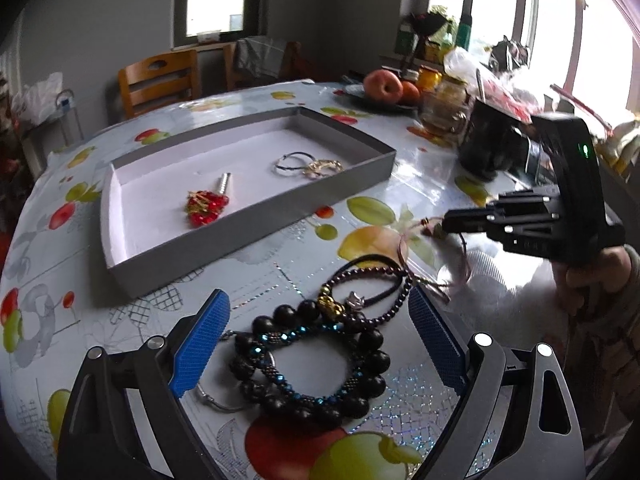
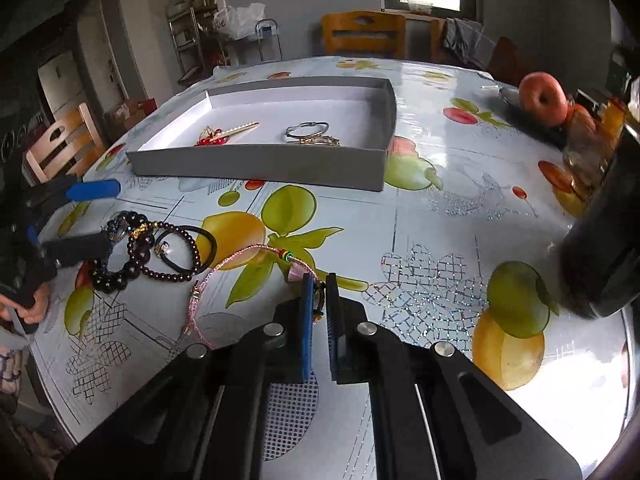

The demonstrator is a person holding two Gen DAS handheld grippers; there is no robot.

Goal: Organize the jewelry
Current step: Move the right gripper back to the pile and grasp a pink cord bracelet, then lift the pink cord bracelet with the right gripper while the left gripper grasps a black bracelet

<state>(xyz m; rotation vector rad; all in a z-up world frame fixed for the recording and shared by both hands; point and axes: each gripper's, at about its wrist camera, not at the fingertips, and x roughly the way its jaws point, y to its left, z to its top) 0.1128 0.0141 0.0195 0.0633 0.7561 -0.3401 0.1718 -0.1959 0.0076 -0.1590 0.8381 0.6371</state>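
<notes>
A grey tray (image 1: 248,224) (image 2: 256,166) with a white floor holds a red beaded hairpin (image 1: 206,204) (image 2: 224,136), a silver bangle (image 1: 292,162) (image 2: 306,128) and a gold piece (image 1: 324,167). A pile of dark bead bracelets (image 1: 316,352) (image 2: 132,252) lies on the tablecloth between the fingers of my open left gripper (image 1: 320,312). My right gripper (image 2: 318,284) (image 1: 444,226) is shut on a pink cord bracelet (image 2: 224,280) (image 1: 404,240), which trails on the table.
A fruit-print cloth covers the table (image 2: 440,200). An apple (image 1: 382,84) (image 2: 542,98), jars (image 1: 444,104) and a dark container (image 2: 604,248) stand at the window side. Wooden chairs (image 1: 160,80) (image 2: 362,34) stand behind the table.
</notes>
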